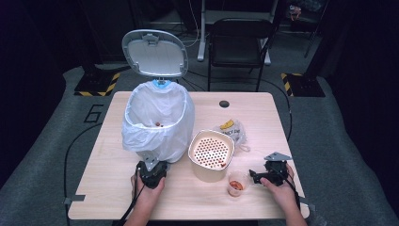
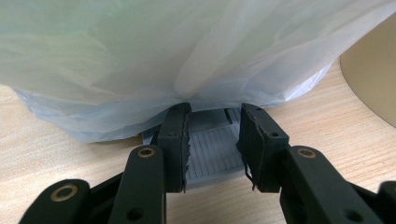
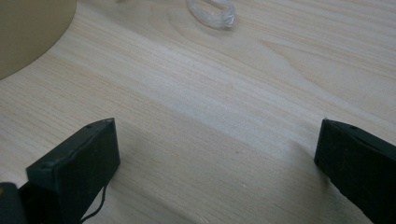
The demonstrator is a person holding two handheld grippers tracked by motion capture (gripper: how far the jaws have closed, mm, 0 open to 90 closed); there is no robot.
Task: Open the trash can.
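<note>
A light wooden table (image 1: 197, 197) carries a small bin (image 1: 157, 117) lined with a white plastic bag (image 1: 181, 127), its grey lid (image 1: 155, 52) standing open at the back; small reddish scraps lie at the bottom of the bag. Just beside the bin on its right stands a cream container (image 1: 211, 155) with a perforated insert, and behind that lies a crumpled clear bag (image 1: 234, 131) with something yellow inside. A small clear cup (image 1: 236, 184) holding orange-red pieces sits in front of the container, near the table's front edge. The left gripper (image 1: 151, 170) rests at the foot of the bin; in the left gripper view its jaws stand partly apart on either side of the grey ribbed pedal (image 2: 212, 154), with the hanging bag draped just above their tips, and whether the pads press the pedal cannot be told. The right gripper (image 1: 263, 176) lies near the cup on its right, pointing toward it; in the right gripper view its jaws are spread wide over bare wood, holding nothing, with the container's wall at upper left. A dark chair (image 1: 237, 44) stands beyond the table.
</note>
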